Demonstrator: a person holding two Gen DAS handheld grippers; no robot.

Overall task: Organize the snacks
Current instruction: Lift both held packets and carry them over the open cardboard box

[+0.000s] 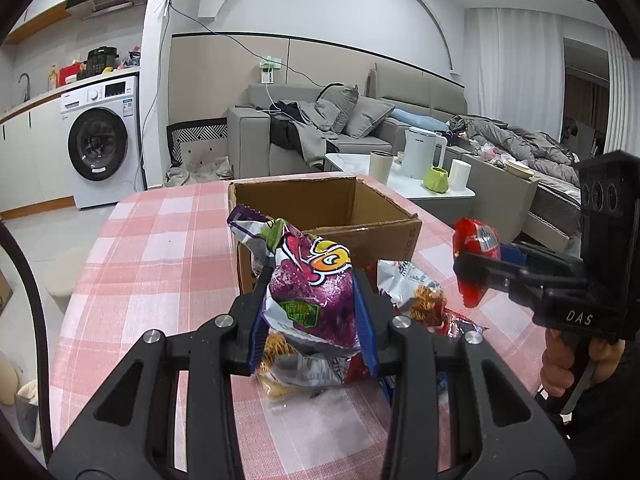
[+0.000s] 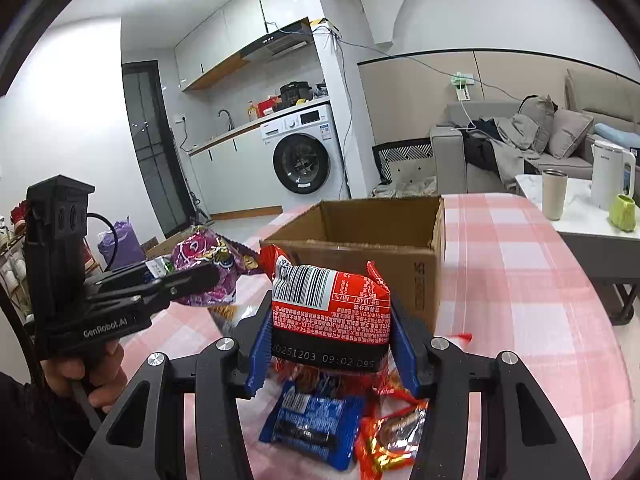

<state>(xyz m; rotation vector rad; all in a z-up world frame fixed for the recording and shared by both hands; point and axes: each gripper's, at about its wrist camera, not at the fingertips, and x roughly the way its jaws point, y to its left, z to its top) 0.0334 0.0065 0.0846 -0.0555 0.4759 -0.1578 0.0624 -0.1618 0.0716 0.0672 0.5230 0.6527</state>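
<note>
My left gripper (image 1: 310,300) is shut on a purple snack bag (image 1: 312,280) and holds it above the table, just in front of the open cardboard box (image 1: 360,232). My right gripper (image 2: 330,316) is shut on a red snack packet (image 2: 332,304) with a barcode, also raised in front of the box (image 2: 424,276). Each gripper shows in the other's view: the right one (image 1: 476,268) with the red packet (image 1: 478,240), the left one (image 2: 200,276) with the purple bag (image 2: 212,264). The box looks empty inside.
Loose snacks lie on the pink checked tablecloth (image 1: 160,248): an orange noodle-snack bag (image 1: 416,292), a blue packet (image 2: 312,428), a red-gold wrapper (image 2: 392,436). A low white table (image 1: 432,196) with kettle and cups, a sofa and a washing machine (image 1: 100,140) stand behind.
</note>
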